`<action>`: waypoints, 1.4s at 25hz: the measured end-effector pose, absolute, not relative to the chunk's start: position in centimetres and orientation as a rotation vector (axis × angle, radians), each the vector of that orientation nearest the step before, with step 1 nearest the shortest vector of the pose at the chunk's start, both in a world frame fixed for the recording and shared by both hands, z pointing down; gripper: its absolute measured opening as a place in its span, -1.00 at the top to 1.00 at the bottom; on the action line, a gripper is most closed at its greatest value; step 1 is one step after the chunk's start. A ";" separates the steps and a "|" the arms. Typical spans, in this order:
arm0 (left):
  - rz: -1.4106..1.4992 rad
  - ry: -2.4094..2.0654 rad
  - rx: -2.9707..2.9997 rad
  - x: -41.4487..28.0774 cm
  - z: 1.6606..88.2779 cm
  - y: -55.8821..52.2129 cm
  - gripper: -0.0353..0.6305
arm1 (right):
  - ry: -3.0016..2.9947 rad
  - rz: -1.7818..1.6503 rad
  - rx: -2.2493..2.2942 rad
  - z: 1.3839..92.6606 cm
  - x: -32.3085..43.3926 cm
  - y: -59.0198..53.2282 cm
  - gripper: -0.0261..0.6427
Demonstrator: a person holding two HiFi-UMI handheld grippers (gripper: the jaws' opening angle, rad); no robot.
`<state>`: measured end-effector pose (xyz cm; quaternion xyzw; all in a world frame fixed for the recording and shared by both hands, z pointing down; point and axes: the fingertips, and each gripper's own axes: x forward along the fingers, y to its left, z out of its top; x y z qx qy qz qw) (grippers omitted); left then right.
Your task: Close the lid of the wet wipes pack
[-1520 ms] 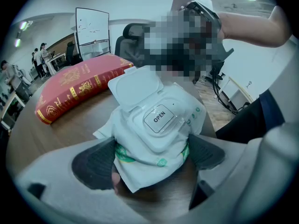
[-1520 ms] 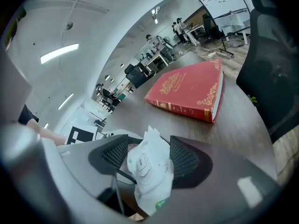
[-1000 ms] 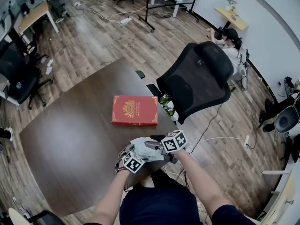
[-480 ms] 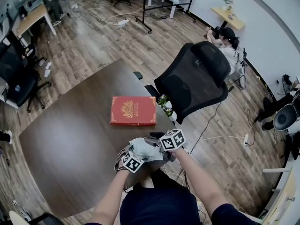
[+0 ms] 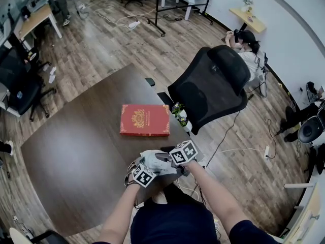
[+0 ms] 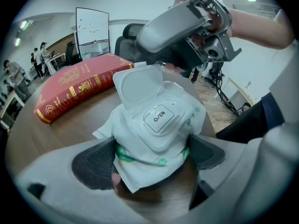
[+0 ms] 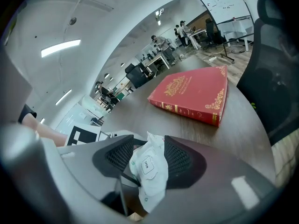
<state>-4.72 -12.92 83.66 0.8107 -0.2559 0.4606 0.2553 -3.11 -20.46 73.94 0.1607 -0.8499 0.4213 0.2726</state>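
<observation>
The white wet wipes pack (image 6: pixel 174 107) lies at the near edge of the table. My left gripper (image 6: pixel 149 157) is shut on its near end, one pad on each side. Its plastic lid (image 6: pixel 138 85) stands raised, and the "OPEN" sticker below it shows. My right gripper (image 6: pixel 163 64) reaches in from the right, just behind the lid's top edge. In the right gripper view the right gripper (image 7: pixel 147 157) has narrow jaws, with the pack's white top (image 7: pixel 149 171) pinched between the pads. In the head view the pack (image 5: pixel 151 160) sits between the left gripper (image 5: pixel 145 165) and the right gripper (image 5: pixel 162 159).
A red hardcover book (image 5: pixel 145 120) lies flat on the dark wooden table (image 5: pixel 76 151) beyond the pack. A black office chair (image 5: pixel 213 85) stands at the table's far right corner. The person's lap is right behind the near edge.
The right gripper has shifted slightly left, closer over the pack. The left gripper and the pack have stayed put.
</observation>
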 end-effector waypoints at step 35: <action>1.239 -0.705 2.210 -4.7 83.8 -13.1 -0.59 | -2.071 0.891 0.585 78.4 -1.8 -14.9 0.36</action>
